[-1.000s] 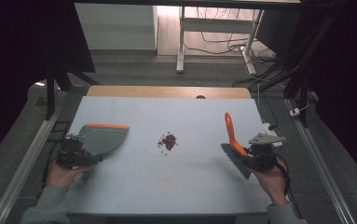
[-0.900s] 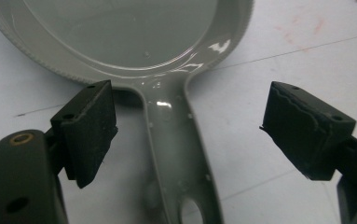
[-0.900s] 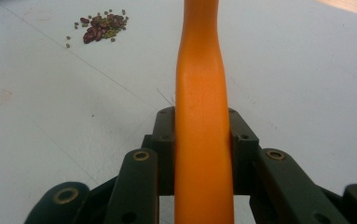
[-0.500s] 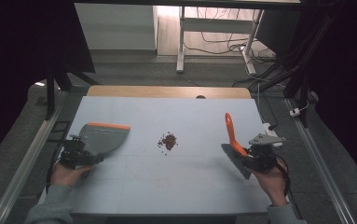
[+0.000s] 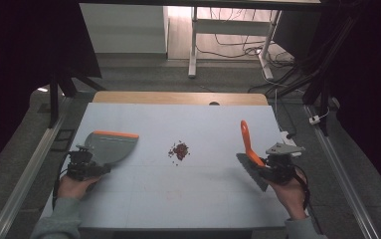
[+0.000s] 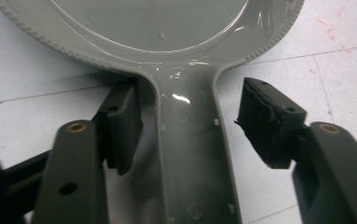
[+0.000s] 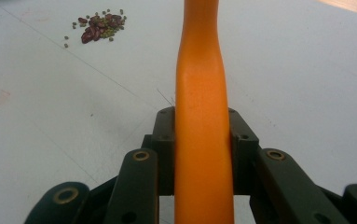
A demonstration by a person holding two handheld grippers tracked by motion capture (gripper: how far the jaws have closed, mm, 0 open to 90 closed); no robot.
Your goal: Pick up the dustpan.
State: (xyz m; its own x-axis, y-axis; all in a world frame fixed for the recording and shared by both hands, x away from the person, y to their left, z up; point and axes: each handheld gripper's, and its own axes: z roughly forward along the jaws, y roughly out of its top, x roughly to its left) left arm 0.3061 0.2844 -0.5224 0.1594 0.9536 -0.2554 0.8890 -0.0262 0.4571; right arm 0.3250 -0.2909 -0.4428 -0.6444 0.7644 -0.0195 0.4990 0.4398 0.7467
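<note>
On table [image 5: 188, 189], left gripper [image 6: 190, 121] closing round dustpan [image 6: 185, 140] handle, pads apart

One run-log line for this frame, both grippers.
left gripper: closing around dustpan handle, pads not touching | right gripper: shut on brush | beans: mid-table, unswept

Left gripper [image 5: 86, 164] fingers [image 6: 122, 123] closer around dustpan handle [image 6: 192, 154]

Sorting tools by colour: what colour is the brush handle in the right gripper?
Orange brush handle, clearest in the right gripper view.
</note>
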